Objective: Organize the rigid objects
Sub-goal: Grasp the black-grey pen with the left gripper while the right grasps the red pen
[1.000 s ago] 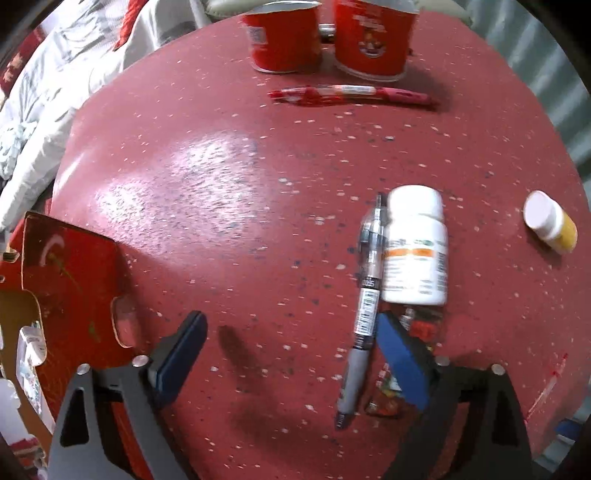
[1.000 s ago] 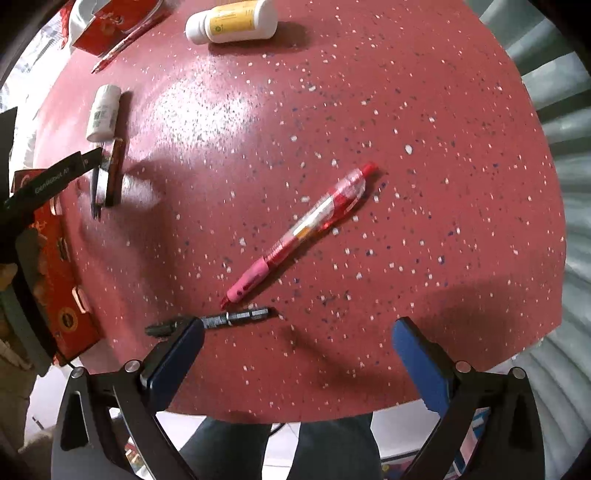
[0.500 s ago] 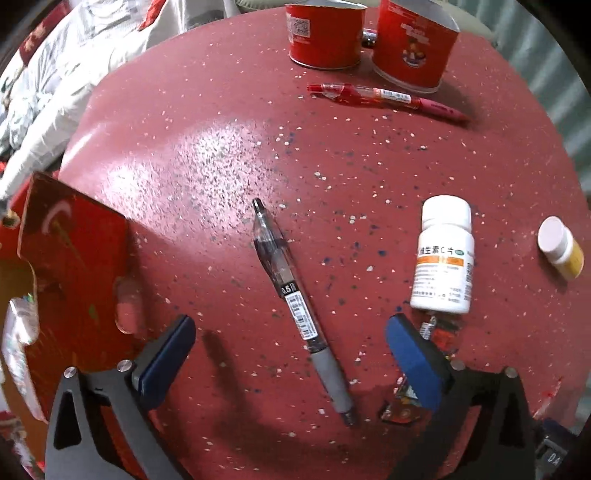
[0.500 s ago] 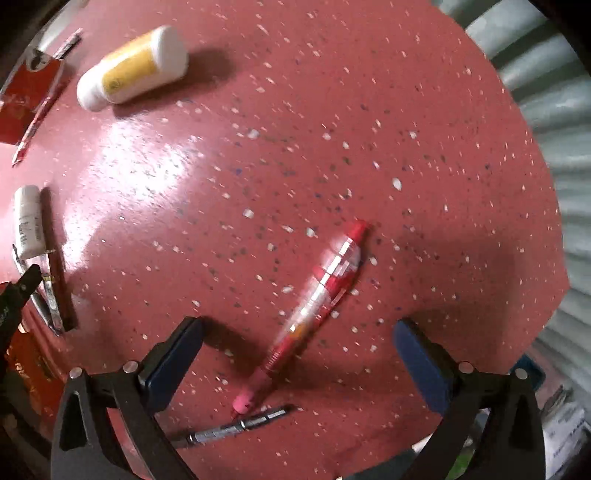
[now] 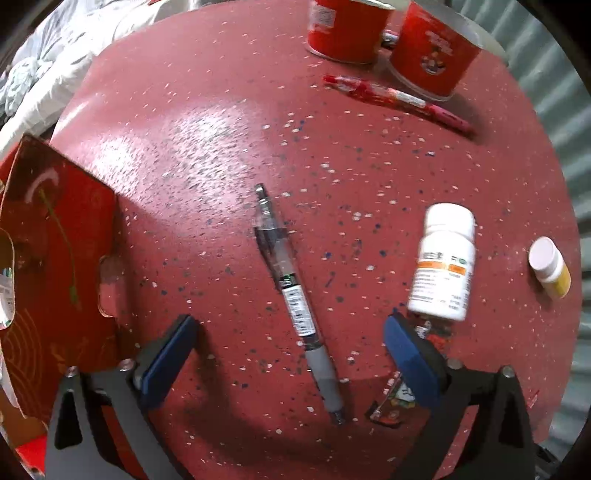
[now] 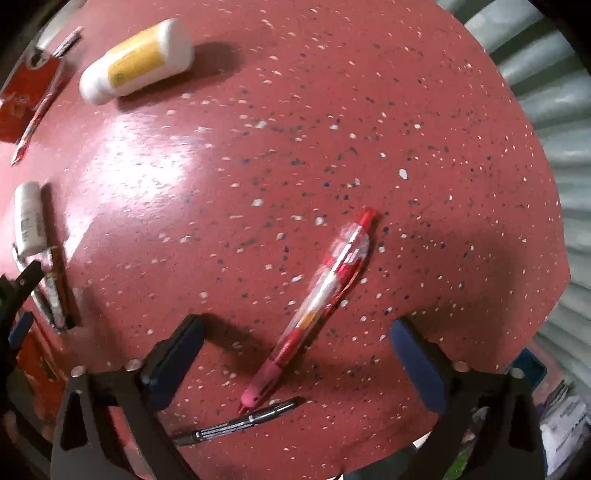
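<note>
Spanning both views: red speckled round table [image 5: 207, 122], glossy glare upper left; ribbed grey-green wall [image 6: 554, 110] at right edge. Left gripper [image 5: 286, 354] and right gripper [image 6: 295, 354] both gape wide, empty.

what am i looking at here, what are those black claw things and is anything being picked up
Those claws are two handheld grippers, each with a fisheye camera looking along its blue-padded fingers. One picture comes from the left gripper, the other from the right gripper. Both are open and hold nothing. The left one frames a black pen on a red table, beside a white bottle, a yellow bottle and two red cups. The right one frames a red pen, with a metal bit nearby.
</note>
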